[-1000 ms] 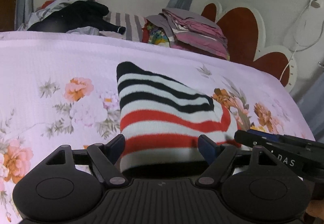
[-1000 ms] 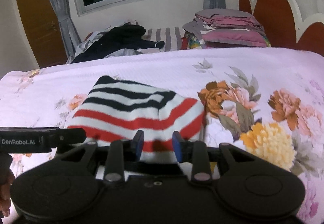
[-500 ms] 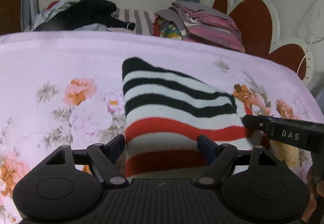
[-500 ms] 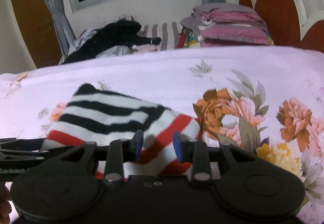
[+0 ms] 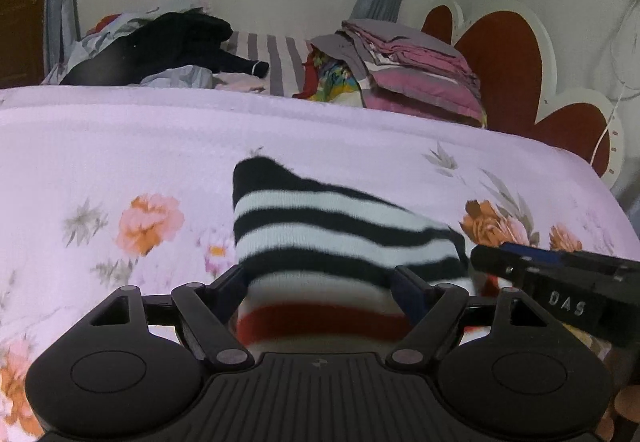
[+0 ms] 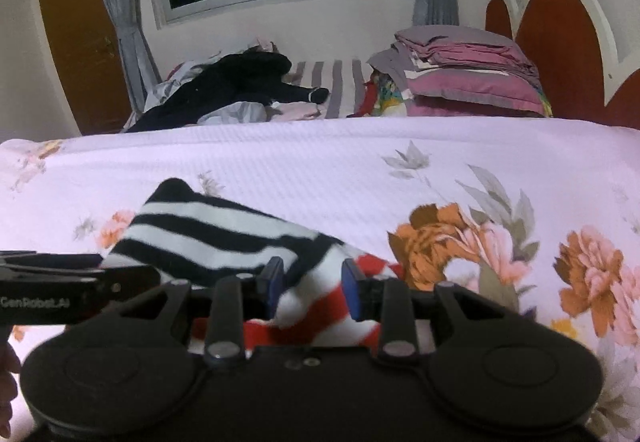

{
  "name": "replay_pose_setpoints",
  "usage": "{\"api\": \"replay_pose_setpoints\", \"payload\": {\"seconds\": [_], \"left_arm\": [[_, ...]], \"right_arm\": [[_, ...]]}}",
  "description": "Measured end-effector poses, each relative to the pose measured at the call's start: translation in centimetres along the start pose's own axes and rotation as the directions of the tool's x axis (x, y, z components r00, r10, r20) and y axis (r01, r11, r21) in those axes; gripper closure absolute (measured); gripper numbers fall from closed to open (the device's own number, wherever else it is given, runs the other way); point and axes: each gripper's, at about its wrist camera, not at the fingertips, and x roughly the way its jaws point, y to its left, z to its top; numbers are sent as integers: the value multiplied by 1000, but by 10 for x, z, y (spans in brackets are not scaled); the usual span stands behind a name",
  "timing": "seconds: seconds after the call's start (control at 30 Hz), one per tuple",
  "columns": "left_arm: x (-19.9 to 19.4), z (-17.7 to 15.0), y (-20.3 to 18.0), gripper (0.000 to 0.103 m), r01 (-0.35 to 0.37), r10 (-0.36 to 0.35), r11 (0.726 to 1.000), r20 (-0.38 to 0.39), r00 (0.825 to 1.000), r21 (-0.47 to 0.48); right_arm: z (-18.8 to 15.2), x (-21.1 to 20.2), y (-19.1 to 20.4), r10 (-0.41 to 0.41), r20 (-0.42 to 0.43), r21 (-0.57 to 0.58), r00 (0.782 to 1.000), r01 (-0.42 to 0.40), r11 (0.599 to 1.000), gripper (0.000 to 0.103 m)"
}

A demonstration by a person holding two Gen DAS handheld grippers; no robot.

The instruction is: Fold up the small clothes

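1. I read "DAS" in pale letters on the side of the right gripper [image 5: 516, 268] where it enters the left wrist view, and "GenRobot.AI" on the side of the left gripper [image 6: 86, 276] in the right wrist view
2. The task item is a striped knit garment [image 5: 340, 242]: black and white bands at its far end, red and white bands at the near end; the near end is blurred
3. The garment lies on a pale lilac bedspread [image 5: 120, 146] printed with orange and pink flowers, its near edge between the fingers of both grippers
4. My left gripper [image 5: 320, 286] is spread wide, one finger at each side of the fabric
5. My right gripper [image 6: 313, 282] is partly open; its blue pads [image 6: 351, 288] flank a red and white fold without pressing it
6. Beyond the bedspread I see a black garment [image 6: 240, 86] and folded pink and grey bedding [image 6: 464, 78]
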Motion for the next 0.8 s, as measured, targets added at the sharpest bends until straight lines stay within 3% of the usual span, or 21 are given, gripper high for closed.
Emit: {"api": "replay_pose_setpoints", "payload": {"seconds": [0.1,0.27,0.37,0.53,0.8], "left_arm": [[13,5,0,25,-23,23,1000,1,1000,11],[42,-5,10,25,-39,38,999,-64,997,-16],[39,-6,9,25,-48,46,999,-55,997,-19],[7,-9,6,25,-1,1,1000,-20,1000,5],[-40,-42,15,25,32,-32,999,-14,999,29]], "right_arm": [[4,17,-8,-18,-23,30,1000,18,999,72],[-11,47,-25,-75,-91,41,993,79,996,77],[-10,45,-22,-76,-94,24,993,79,997,77],[-5,9,-30,6,-35,87,999,-3,996,72],[-30,-53,-20,57,-5,44,998,-57,997,72]]}}
